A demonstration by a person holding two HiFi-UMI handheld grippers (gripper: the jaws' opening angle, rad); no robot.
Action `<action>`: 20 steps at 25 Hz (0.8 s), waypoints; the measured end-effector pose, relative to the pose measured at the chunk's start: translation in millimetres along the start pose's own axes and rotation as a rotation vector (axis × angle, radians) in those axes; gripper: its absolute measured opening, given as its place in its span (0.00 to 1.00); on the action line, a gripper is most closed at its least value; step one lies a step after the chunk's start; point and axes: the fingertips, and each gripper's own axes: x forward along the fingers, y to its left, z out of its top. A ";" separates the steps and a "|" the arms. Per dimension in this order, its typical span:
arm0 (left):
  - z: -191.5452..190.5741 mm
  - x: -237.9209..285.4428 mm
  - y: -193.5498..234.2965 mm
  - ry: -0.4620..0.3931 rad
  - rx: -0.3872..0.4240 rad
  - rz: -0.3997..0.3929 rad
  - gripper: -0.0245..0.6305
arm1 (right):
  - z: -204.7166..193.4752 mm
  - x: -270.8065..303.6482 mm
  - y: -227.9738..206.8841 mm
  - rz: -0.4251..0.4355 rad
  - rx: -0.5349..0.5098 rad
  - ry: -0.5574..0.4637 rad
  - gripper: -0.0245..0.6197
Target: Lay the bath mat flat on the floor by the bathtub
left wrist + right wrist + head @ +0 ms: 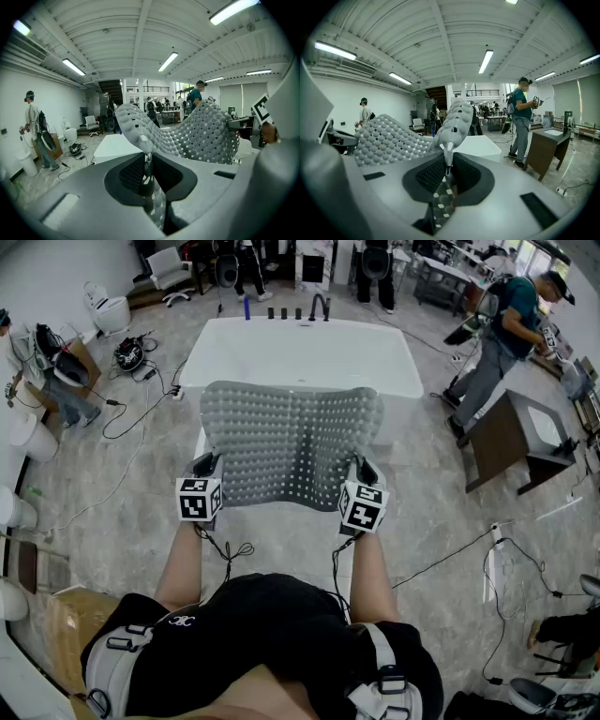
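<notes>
Because the left claw [207,466] and right claw [362,471] each pinch a near corner, the bath mat [291,437] hangs spread above the floor [441,512] before the bathtub [300,352], apparently to go down unwrinkled.

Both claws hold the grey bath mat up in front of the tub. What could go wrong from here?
1. The left claw and right claw each pinch only a thin edge of the grey perforated rubber bath mat, so it may slip free.
2. The mat sags between them, so it could land creased rather than flat.
3. Its far edge looks close to the white bathtub and might drape against it.
</notes>
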 end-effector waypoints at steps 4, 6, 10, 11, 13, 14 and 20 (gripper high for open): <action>-3.7 -0.1 -2.8 -0.004 -0.007 0.005 0.11 | -2.4 -1.4 -1.0 -0.001 -0.015 -0.018 0.10; -5.3 -2.8 -3.7 -0.005 -0.007 0.009 0.11 | -4.4 -3.2 -0.7 0.002 -0.019 -0.018 0.10; -6.1 -8.7 -3.8 -0.007 -0.005 0.016 0.11 | 0.2 -10.4 -0.6 -0.002 0.007 -0.068 0.11; -6.8 -10.0 -3.0 -0.008 -0.006 0.015 0.11 | 1.3 -12.4 1.3 -0.001 0.010 -0.080 0.11; -8.5 -12.4 -0.4 -0.009 -0.009 0.013 0.11 | 1.8 -14.3 7.3 0.002 0.004 -0.086 0.11; -9.2 -13.3 1.1 -0.009 -0.011 0.012 0.11 | 1.5 -14.3 10.7 0.004 -0.001 -0.083 0.11; -18.0 -11.5 6.5 0.003 -0.013 0.003 0.11 | -5.6 -13.2 24.2 0.008 -0.020 -0.065 0.11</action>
